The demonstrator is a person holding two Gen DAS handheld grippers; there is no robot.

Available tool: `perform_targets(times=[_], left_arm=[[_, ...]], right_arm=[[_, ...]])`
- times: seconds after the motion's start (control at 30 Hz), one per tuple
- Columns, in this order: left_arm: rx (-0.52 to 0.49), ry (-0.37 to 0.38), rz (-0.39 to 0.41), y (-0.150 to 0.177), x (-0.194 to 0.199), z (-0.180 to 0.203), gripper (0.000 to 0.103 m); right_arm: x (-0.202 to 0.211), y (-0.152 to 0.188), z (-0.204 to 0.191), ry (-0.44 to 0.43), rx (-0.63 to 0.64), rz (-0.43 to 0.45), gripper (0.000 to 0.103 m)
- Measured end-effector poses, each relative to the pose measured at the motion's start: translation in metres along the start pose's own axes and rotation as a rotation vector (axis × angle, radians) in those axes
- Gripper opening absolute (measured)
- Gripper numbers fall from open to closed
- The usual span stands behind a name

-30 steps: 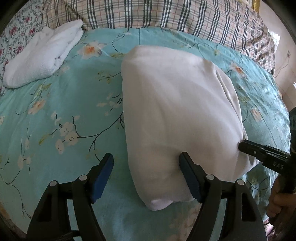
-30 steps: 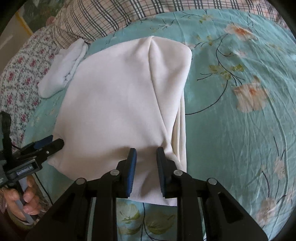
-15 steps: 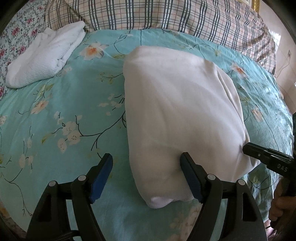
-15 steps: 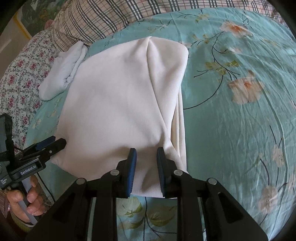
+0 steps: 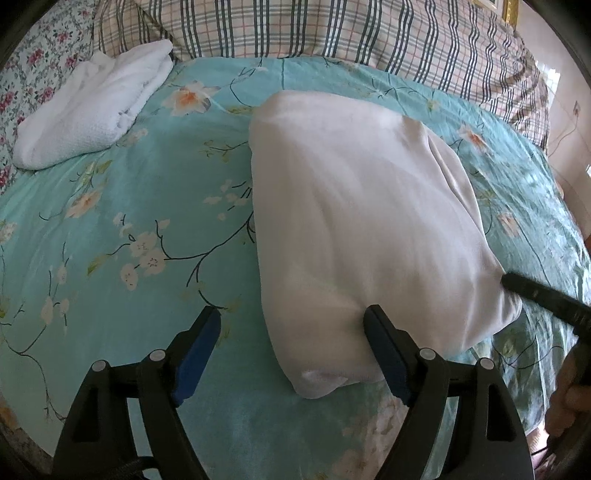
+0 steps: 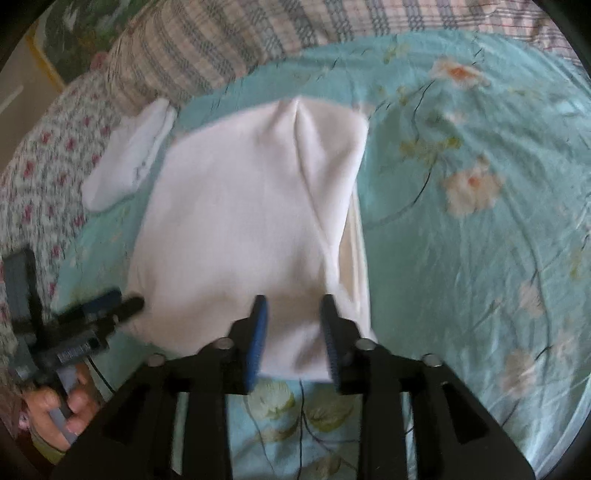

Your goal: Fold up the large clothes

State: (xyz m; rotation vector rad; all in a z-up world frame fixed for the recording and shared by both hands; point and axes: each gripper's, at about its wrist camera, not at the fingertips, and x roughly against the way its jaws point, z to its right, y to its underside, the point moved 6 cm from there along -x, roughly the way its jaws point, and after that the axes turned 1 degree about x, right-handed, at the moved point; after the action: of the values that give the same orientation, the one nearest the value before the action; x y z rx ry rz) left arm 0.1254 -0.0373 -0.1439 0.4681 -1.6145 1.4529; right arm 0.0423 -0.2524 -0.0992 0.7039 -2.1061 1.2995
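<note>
Honestly, right gripper [image 6: 293, 332] opening off folded cloth [image 5: 362, 229], left gripper [image 5: 291, 347] fingers wide, empty; snagged hem could drag fold apart on bed [image 5: 147, 206].

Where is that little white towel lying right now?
The folded white towel lies at the far left of the floral bedspread in the left wrist view, just below the plaid pillow, apart from the big folded white garment.

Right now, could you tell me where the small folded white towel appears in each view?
Left wrist view: small folded white towel, upper left, beside the plaid quilt.
Right wrist view: towel, left of centre, blurred.
Shared landmark: the large folded cream garment, lying to the towel's right.
</note>
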Motion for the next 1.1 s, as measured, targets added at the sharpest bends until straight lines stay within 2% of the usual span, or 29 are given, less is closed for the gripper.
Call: perform_targets(times=[0.07,0.13,0.23,0.27,0.3,0.37,0.47,0.53,0.57,0.6,0.67,0.73,0.83,0.87,0.93,1.03,1.1], left_arm=[[0.010,0.009,-0.003,-0.001,-0.001,0.000,0.081],[0.011,0.010,-0.006,-0.001,-0.002,0.001,0.081],[0.008,0.006,-0.010,-0.003,-0.003,0.001,0.082],[0.009,0.007,-0.011,-0.004,-0.004,0.001,0.082],[0.009,0.010,-0.014,-0.005,-0.004,0.002,0.082],[0.006,0.005,-0.018,-0.007,-0.002,0.003,0.082],[-0.035,-0.004,-0.008,-0.011,0.003,0.012,0.081],[-0.054,-0.012,-0.014,-0.010,-0.002,0.018,0.082],[-0.057,-0.009,-0.019,-0.011,-0.005,0.019,0.082],[-0.054,-0.002,-0.026,-0.011,-0.007,0.021,0.082],[-0.055,-0.001,-0.026,-0.013,-0.006,0.022,0.082],[-0.068,-0.003,-0.025,-0.013,-0.007,0.022,0.082],[-0.059,0.012,-0.029,-0.013,-0.009,0.021,0.082],[-0.052,0.014,-0.029,-0.012,-0.010,0.021,0.083],[-0.046,0.016,-0.029,-0.012,-0.012,0.020,0.085],[-0.040,0.023,-0.037,-0.010,-0.010,0.018,0.085],[-0.044,0.023,-0.048,-0.006,-0.008,0.017,0.085]], right_arm=[[-0.001,-0.012,0.009,0.029,-0.022,0.021,0.052],[-0.008,-0.020,0.015,0.039,-0.030,0.027,0.052],[-0.028,-0.025,0.021,0.007,-0.065,-0.007,0.051],[-0.039,-0.024,0.018,0.010,-0.059,-0.026,0.041],[-0.046,-0.022,0.016,0.001,-0.053,-0.046,0.021],[-0.040,-0.025,0.012,-0.017,-0.045,-0.015,0.012],[-0.016,-0.032,0.002,0.003,0.006,0.065,0.012],[-0.026,-0.030,0.005,0.022,0.019,0.025,0.012],[-0.040,-0.026,0.009,0.037,0.020,-0.036,0.014],[-0.045,-0.025,0.013,0.040,0.008,-0.050,0.019],[-0.035,-0.026,0.014,0.054,-0.003,-0.015,0.023],[-0.017,-0.027,0.007,0.081,0.022,0.040,0.023],[0.010,-0.024,-0.014,0.042,0.089,0.107,0.023],[0.011,-0.018,-0.024,0.008,0.121,0.090,0.023],[0.000,-0.005,-0.029,-0.004,0.155,0.031,0.023],[-0.032,0.013,-0.013,0.063,0.144,-0.073,0.023],[-0.034,0.015,-0.006,0.018,0.098,-0.057,0.022]])
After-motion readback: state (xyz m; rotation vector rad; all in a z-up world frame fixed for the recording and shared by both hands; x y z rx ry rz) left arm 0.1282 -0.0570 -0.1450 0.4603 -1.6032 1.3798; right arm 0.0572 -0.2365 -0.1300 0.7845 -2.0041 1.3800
